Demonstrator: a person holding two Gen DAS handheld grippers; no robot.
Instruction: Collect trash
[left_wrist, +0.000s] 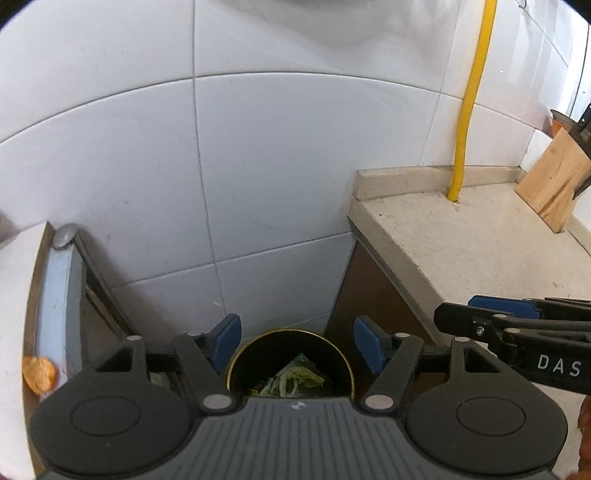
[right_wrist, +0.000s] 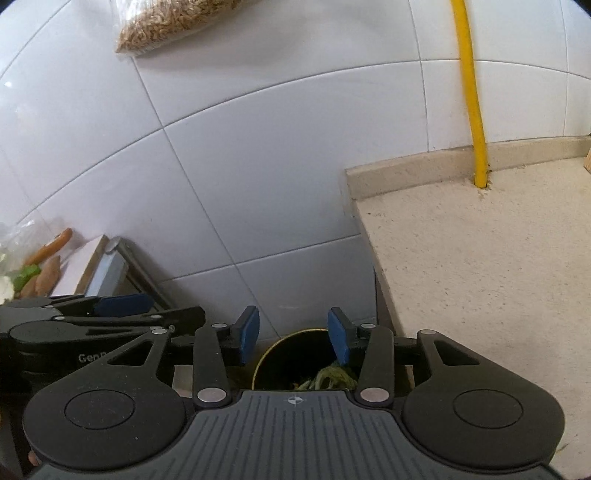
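Observation:
A round black trash bin with a gold rim stands on the floor in the gap between a counter and a unit on the left, with green vegetable scraps inside. My left gripper hangs open and empty above the bin. My right gripper is also open and empty above the same bin, where green scraps show. The right gripper also shows in the left wrist view, close on the right. The left gripper also shows in the right wrist view, close on the left.
A beige stone counter lies to the right, with a yellow pipe and a wooden knife block. A white tiled wall is ahead. An orange scrap lies on the left unit. Vegetables and a grain bag are on the left.

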